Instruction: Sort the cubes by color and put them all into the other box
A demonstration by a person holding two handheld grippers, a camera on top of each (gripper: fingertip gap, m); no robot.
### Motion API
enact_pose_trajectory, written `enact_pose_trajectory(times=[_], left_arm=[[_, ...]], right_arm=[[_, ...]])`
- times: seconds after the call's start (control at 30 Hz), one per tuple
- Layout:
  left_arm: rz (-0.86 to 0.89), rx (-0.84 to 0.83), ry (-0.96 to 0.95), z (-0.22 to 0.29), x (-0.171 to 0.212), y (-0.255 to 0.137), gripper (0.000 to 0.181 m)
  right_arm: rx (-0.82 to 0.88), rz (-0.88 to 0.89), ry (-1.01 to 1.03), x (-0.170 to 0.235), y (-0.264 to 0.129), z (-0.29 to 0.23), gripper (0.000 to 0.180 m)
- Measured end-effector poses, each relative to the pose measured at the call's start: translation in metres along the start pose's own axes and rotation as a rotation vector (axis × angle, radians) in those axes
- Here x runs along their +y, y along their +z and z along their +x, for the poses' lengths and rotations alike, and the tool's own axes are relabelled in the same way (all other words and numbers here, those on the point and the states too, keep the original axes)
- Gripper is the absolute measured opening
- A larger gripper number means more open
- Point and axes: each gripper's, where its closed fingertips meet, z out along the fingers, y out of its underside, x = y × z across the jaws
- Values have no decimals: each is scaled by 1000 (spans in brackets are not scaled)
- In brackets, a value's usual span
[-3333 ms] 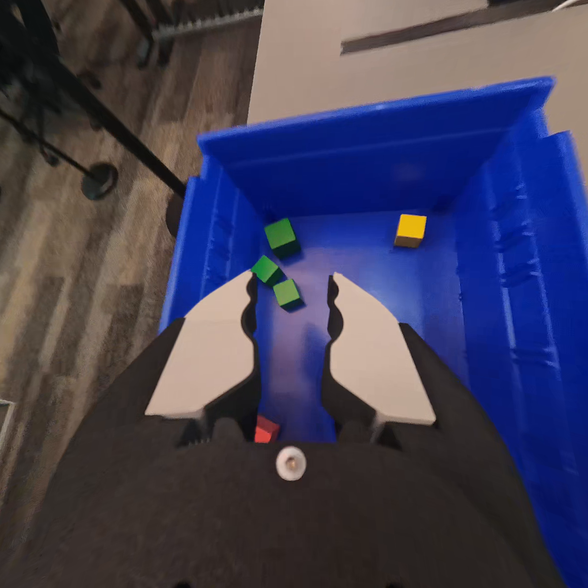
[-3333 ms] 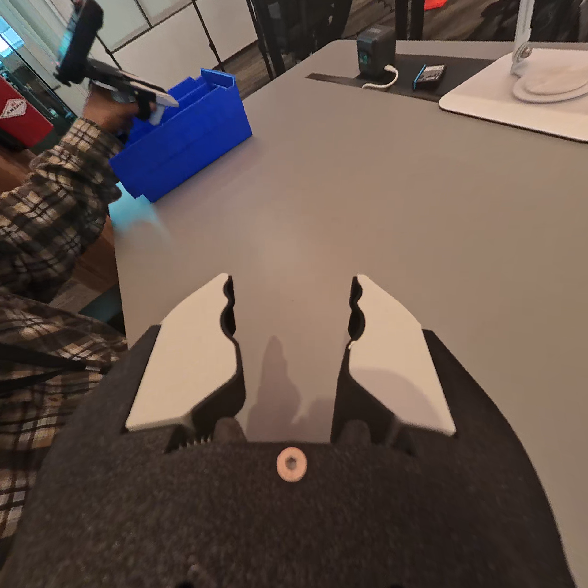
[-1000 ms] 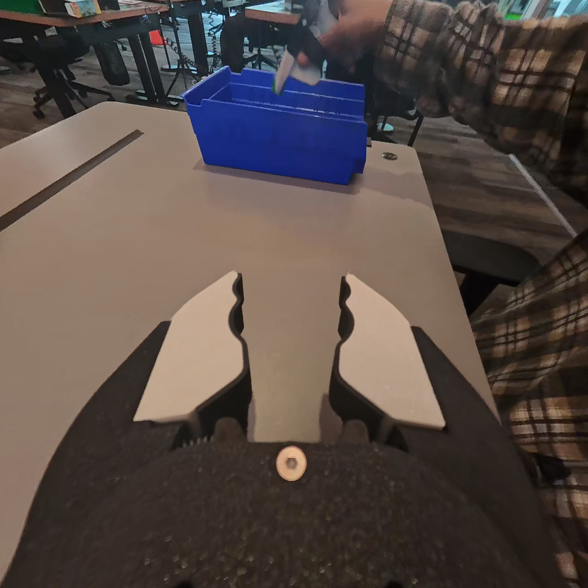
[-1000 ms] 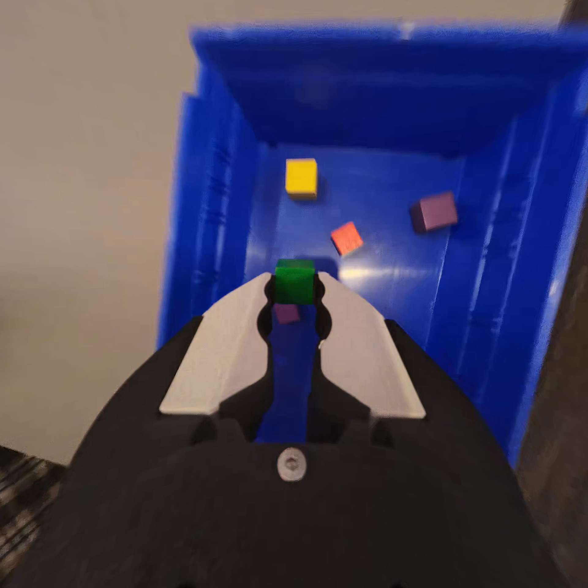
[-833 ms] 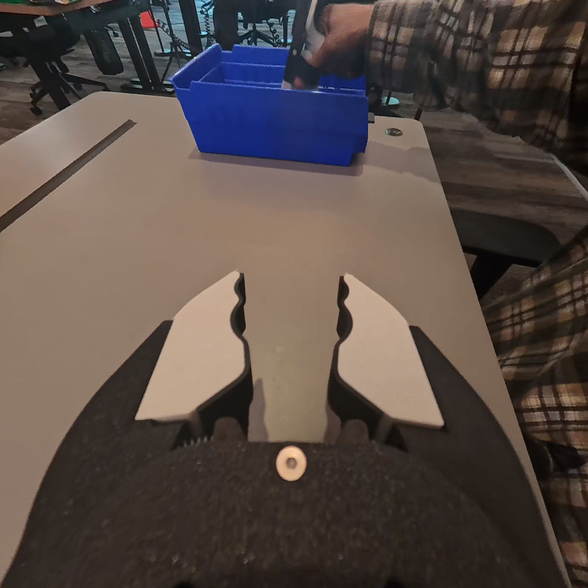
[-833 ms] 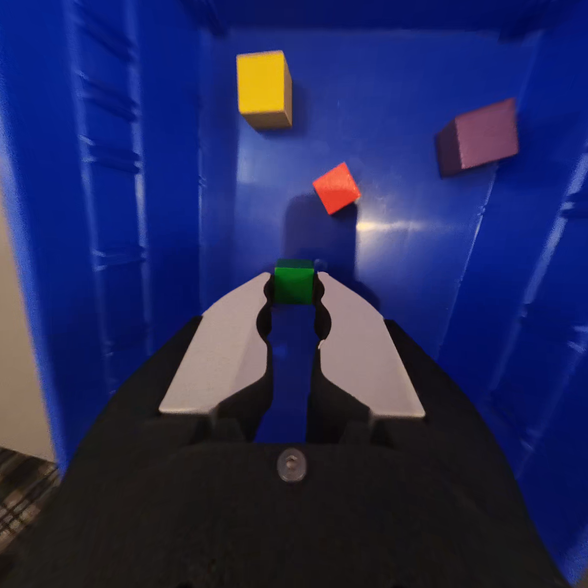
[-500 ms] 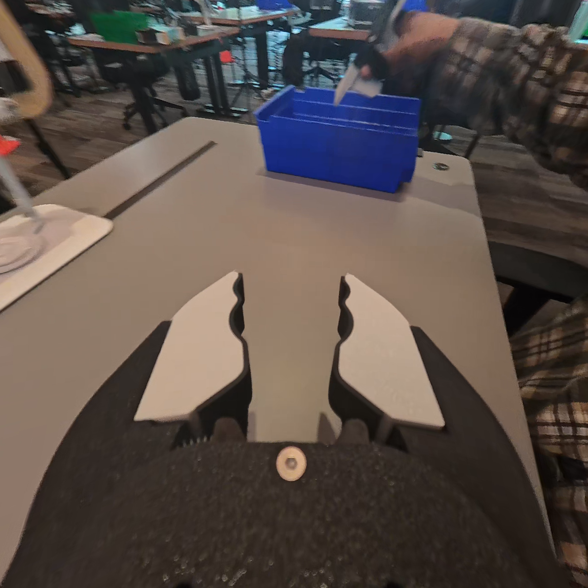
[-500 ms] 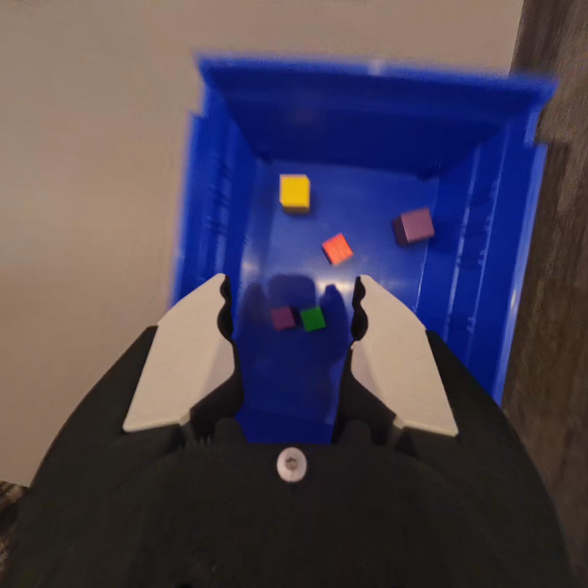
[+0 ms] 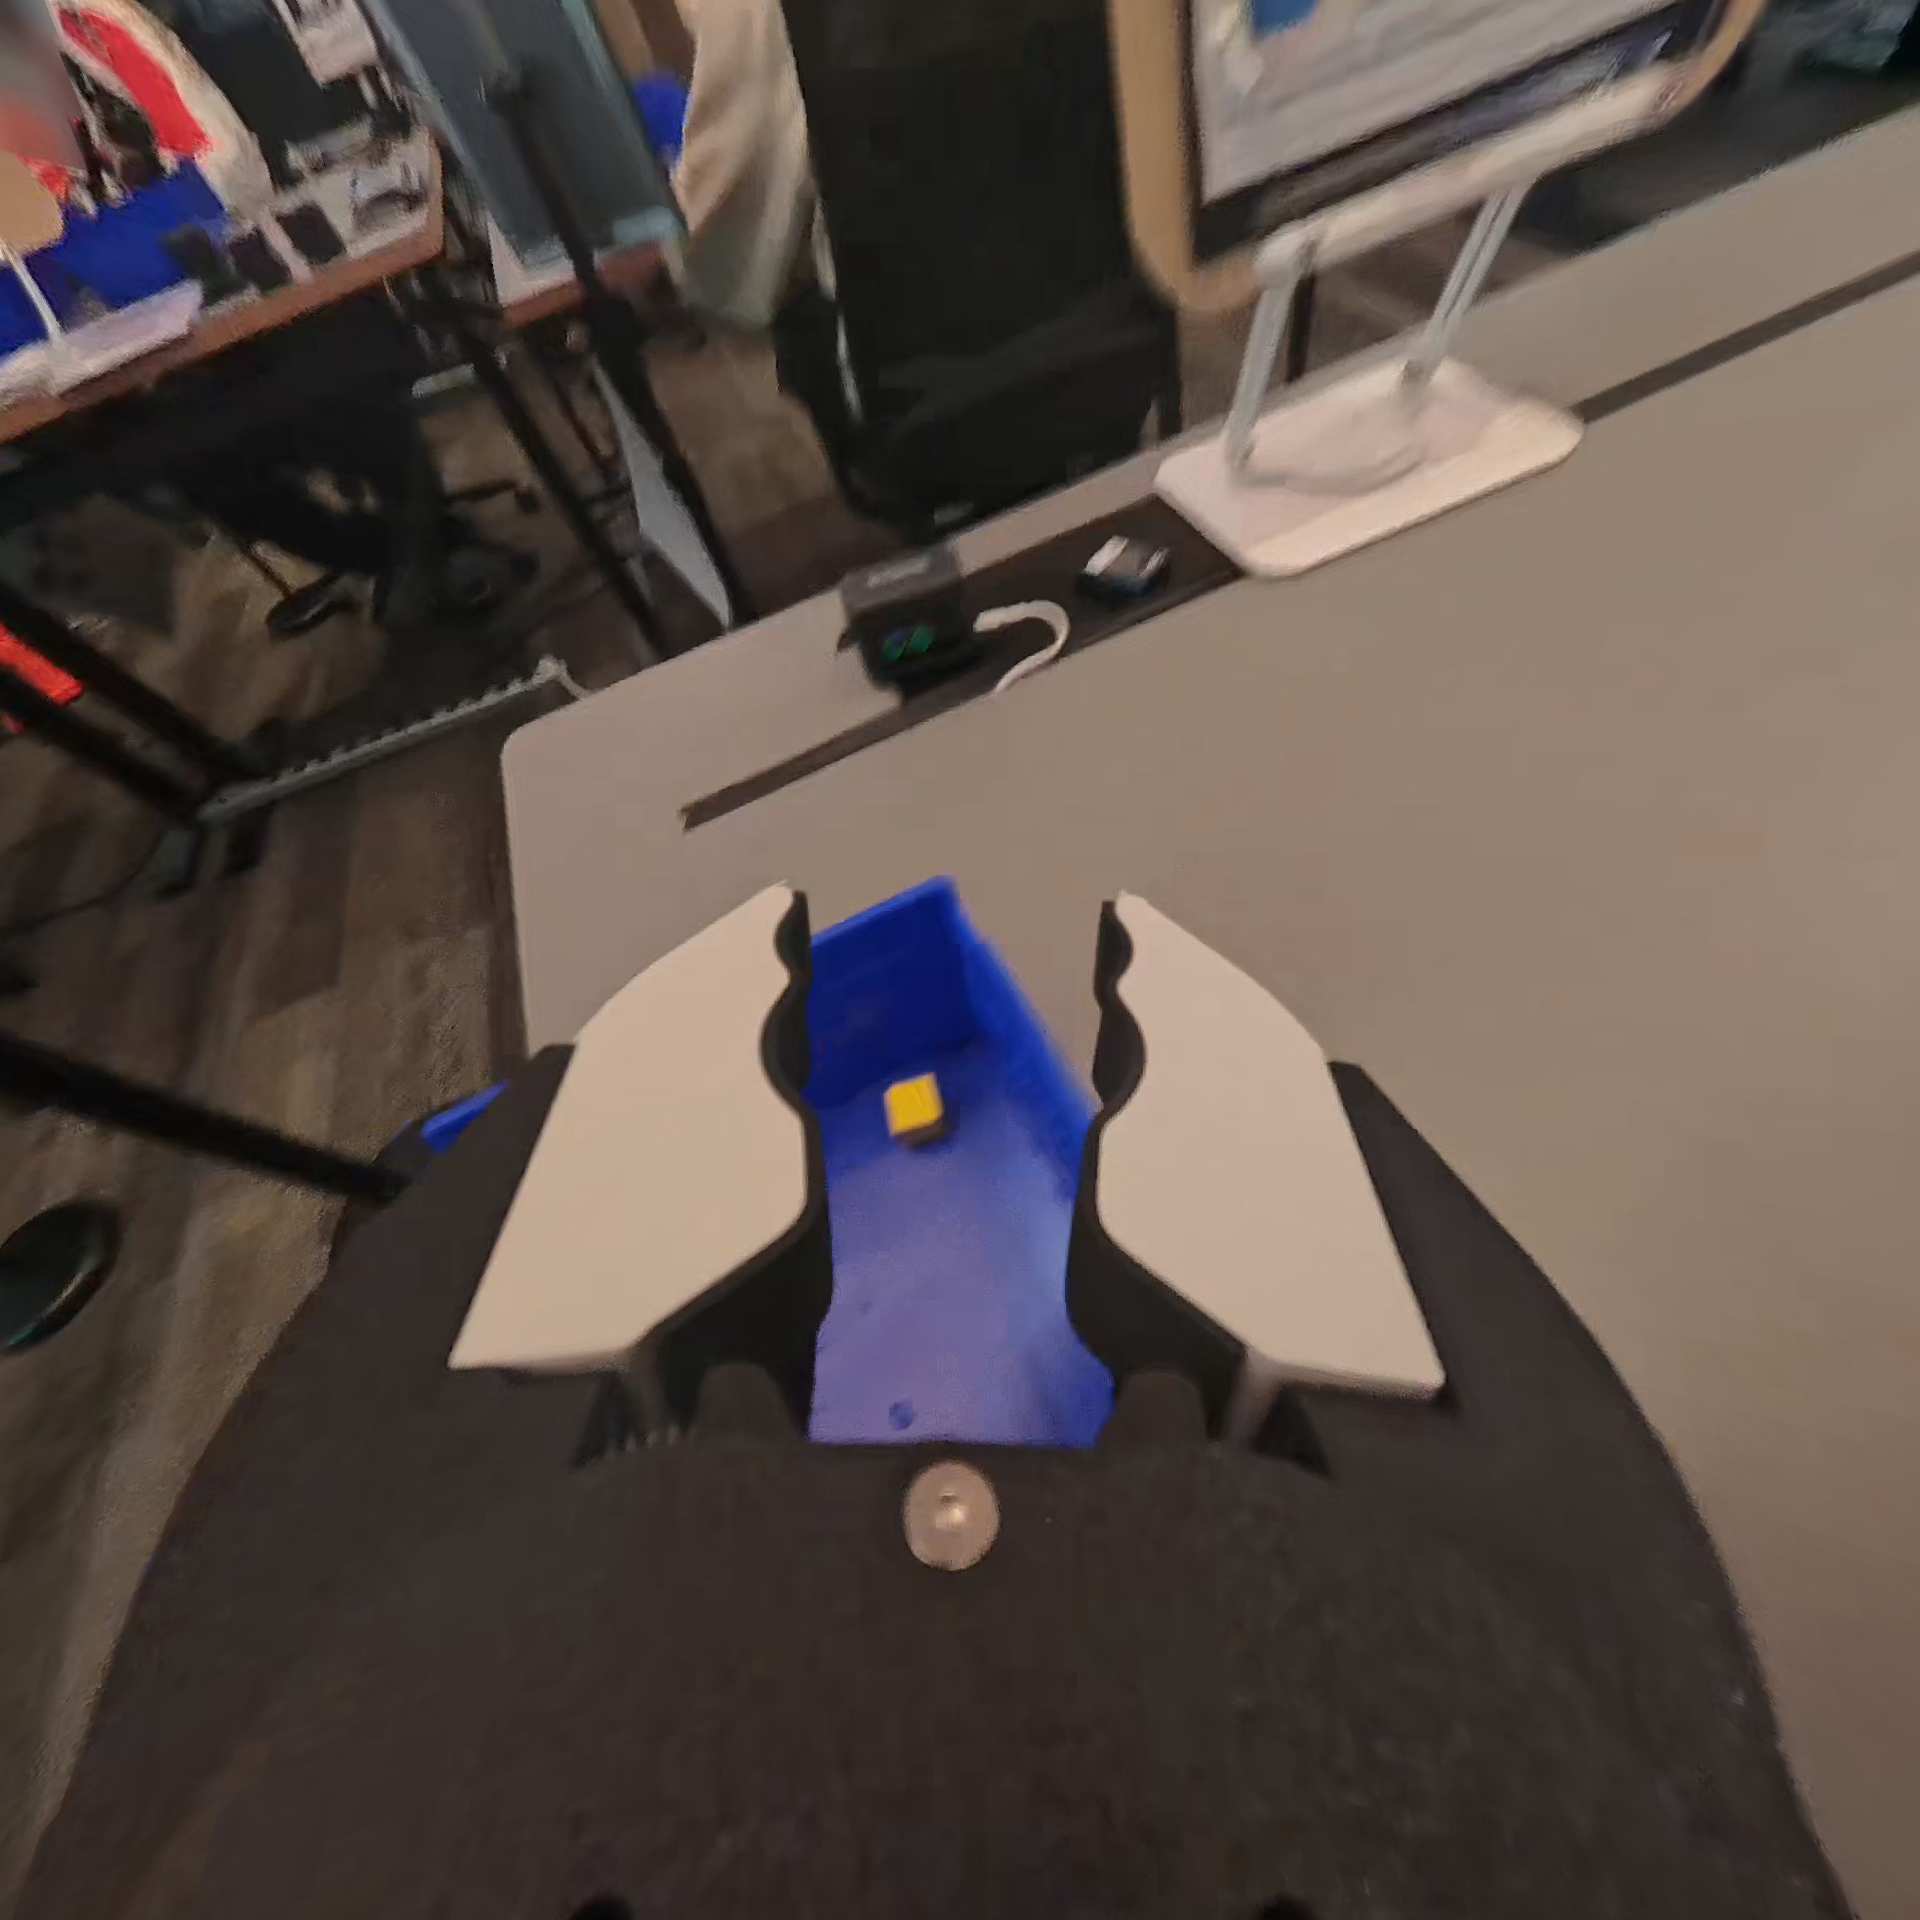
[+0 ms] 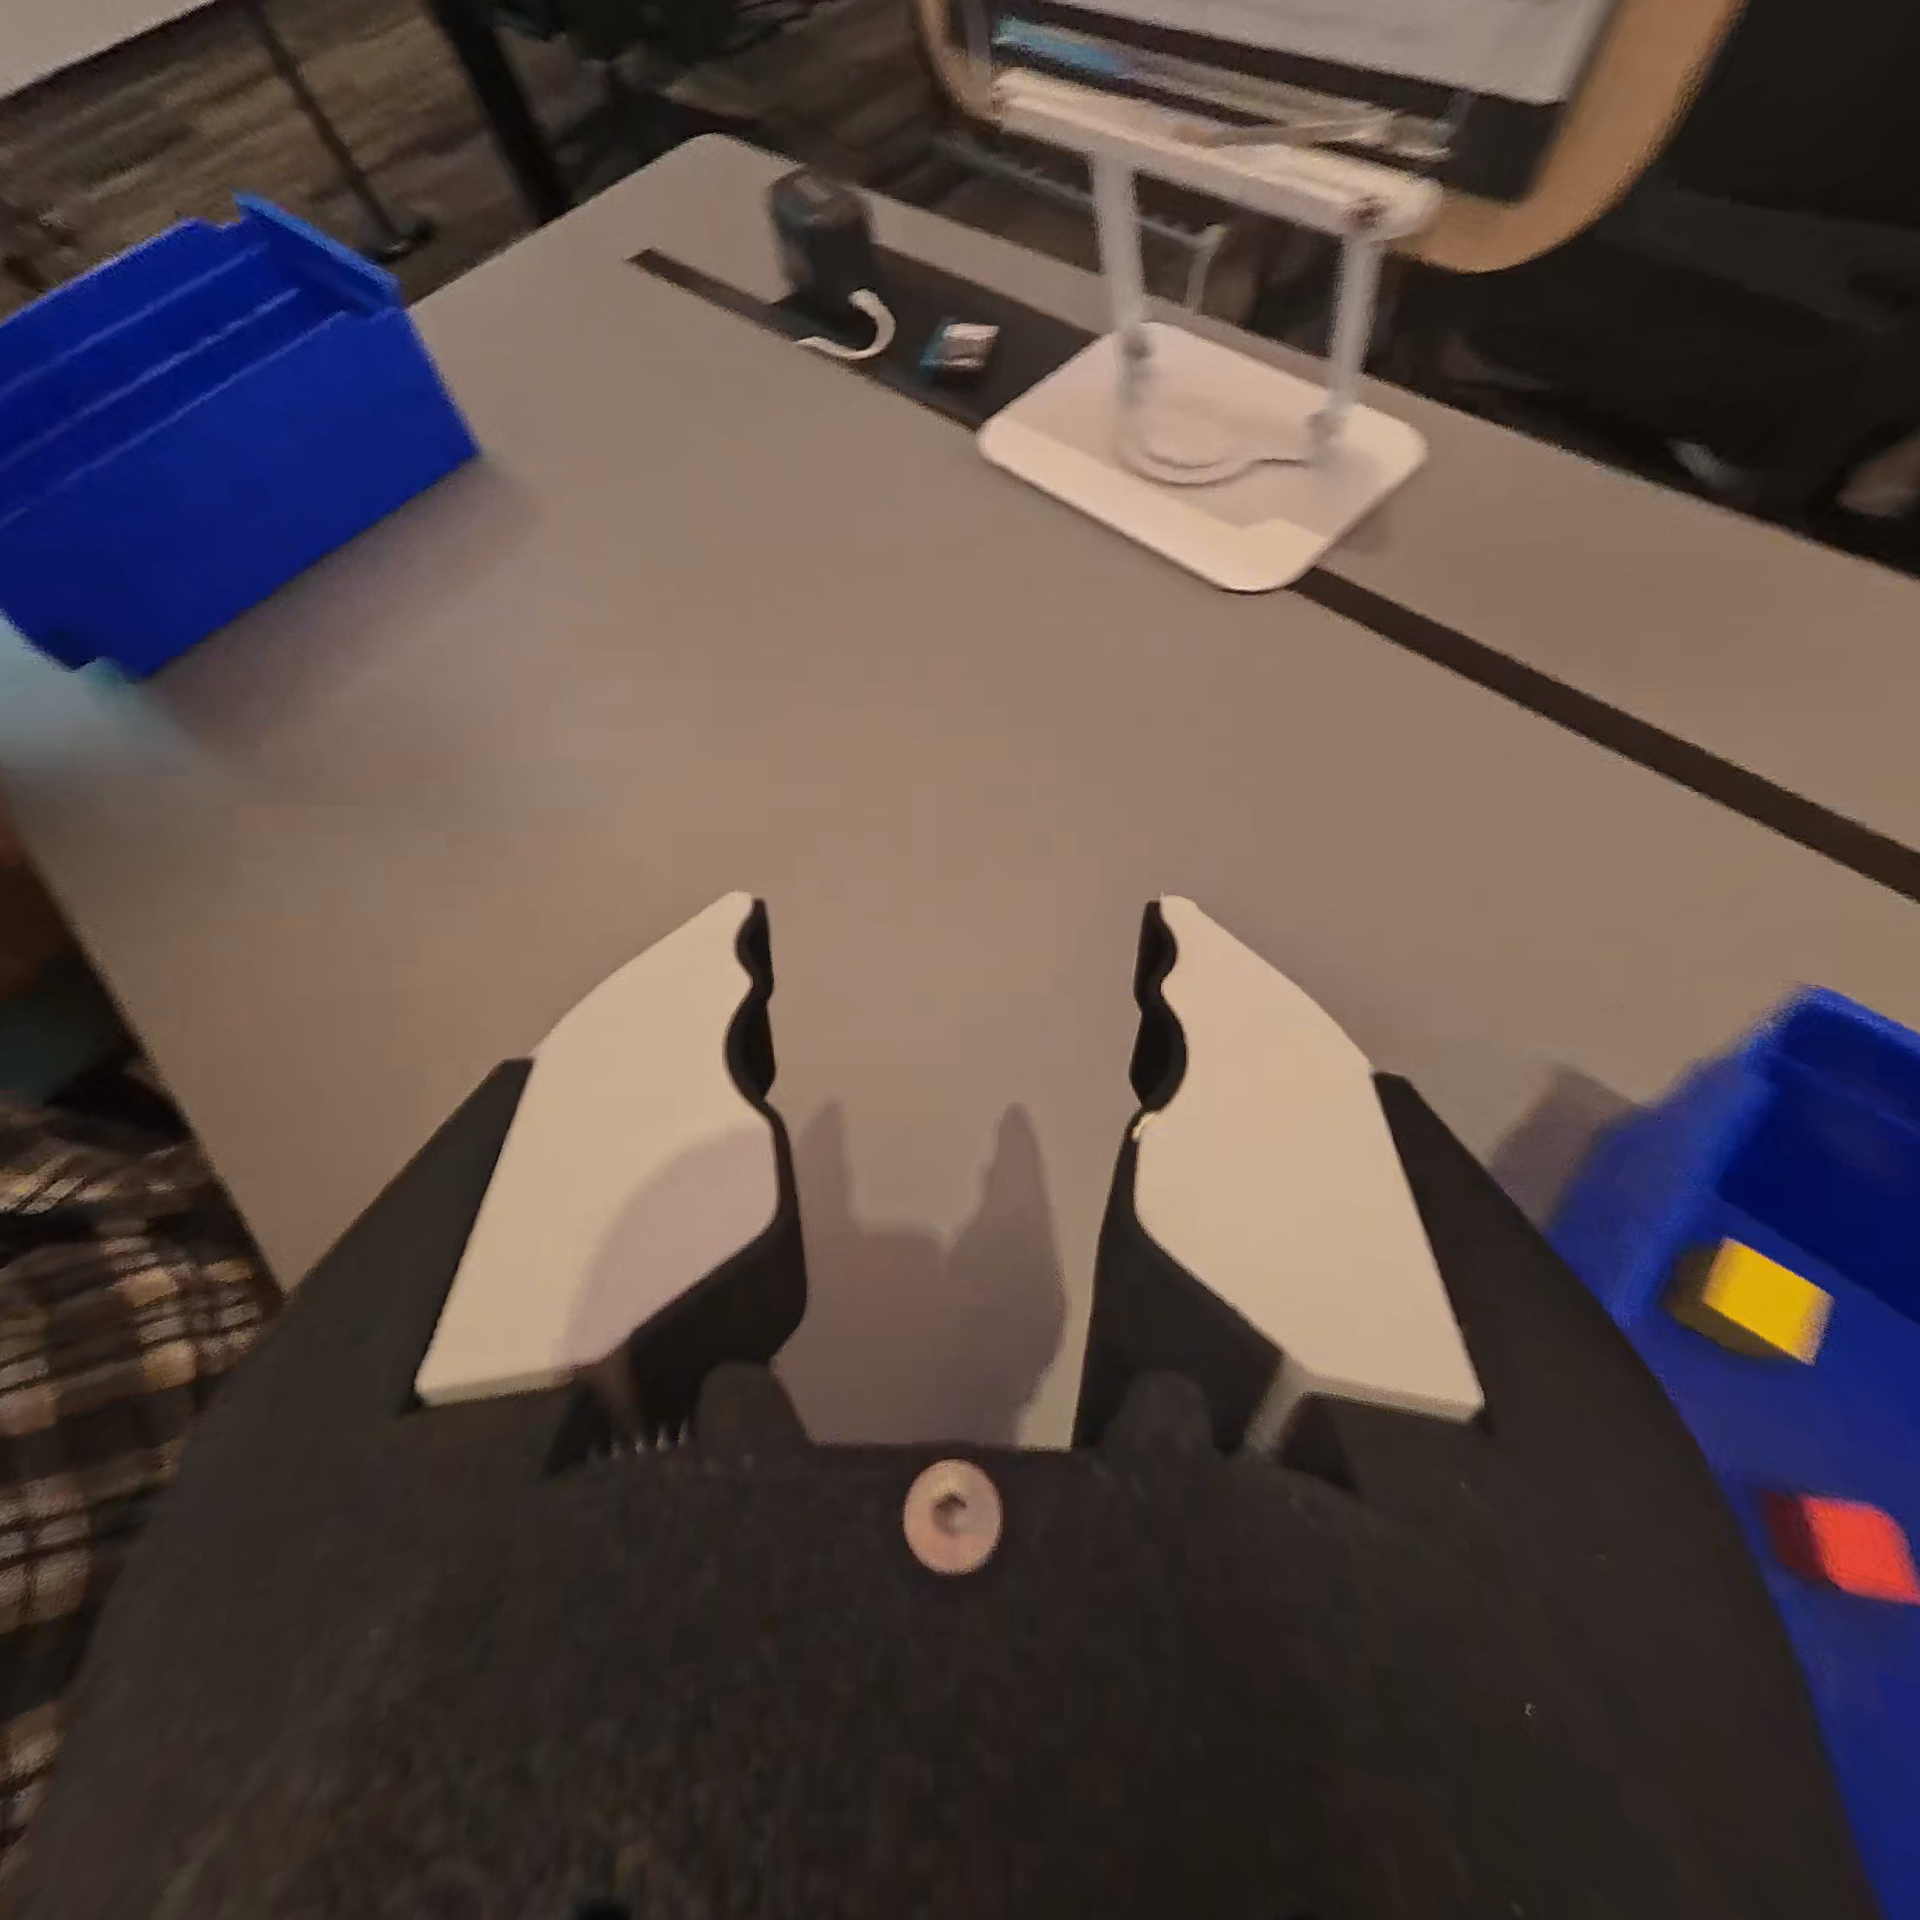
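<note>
In the left wrist view my left gripper point(image 9: 951, 902) is open and empty, hovering over a blue box point(image 9: 894, 987). A yellow cube point(image 9: 914, 1110) lies on the box floor between the fingers; the rest of the box is hidden by the gripper. In the right wrist view my right gripper point(image 10: 954, 902) is open and empty above the bare grey table point(image 10: 831, 675). A second blue box point(image 10: 1756, 1143) is at the right edge, holding a yellow cube point(image 10: 1751, 1299) and a red cube point(image 10: 1860, 1569). The other blue box point(image 10: 208, 436) stands at the far left of that view.
A white monitor stand point(image 10: 1205, 457) stands at the back of the table and also shows in the left wrist view point(image 9: 1371, 468). A black device with a white cable point(image 9: 909, 623) sits on a dark strip. A plaid sleeve point(image 10: 104, 1299) is at the lower left. The table edge and floor lie left of the box.
My right gripper let go of the green cube in its box, opened and drew back over the table. My left gripper swung from the open table to above the other box.
</note>
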Motion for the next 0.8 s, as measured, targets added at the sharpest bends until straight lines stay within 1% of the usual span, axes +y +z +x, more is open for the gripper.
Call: enact_pose_trajectory(times=[0.07, 0.17, 0.23, 0.3, 0.5, 0.67, 0.8], left_arm=[[-110, 2, 12, -28, 30, 7, 52], [-304, -44, -10, -63, 82, 23, 54], [-404, -109, -23, -80, 111, 32, 54], [-459, -197, -55, -95, 132, 40, 54], [-508, -337, -184, -117, 168, 68, 49], [-571, -371, -234, -125, 193, 82, 47], [-638, -359, -269, -127, 211, 88, 46]], right_arm=[[-84, -8, -14, 8, 21, -21, 67], [-164, -14, -21, 21, 47, -44, 68], [-201, -9, -1, 31, 60, -55, 67], [-244, -14, 31, 41, 71, -64, 67], [-327, -27, 128, 62, 85, -78, 66], [-332, -38, 142, 70, 83, -80, 65], [-330, -33, 143, 71, 78, -81, 65]])
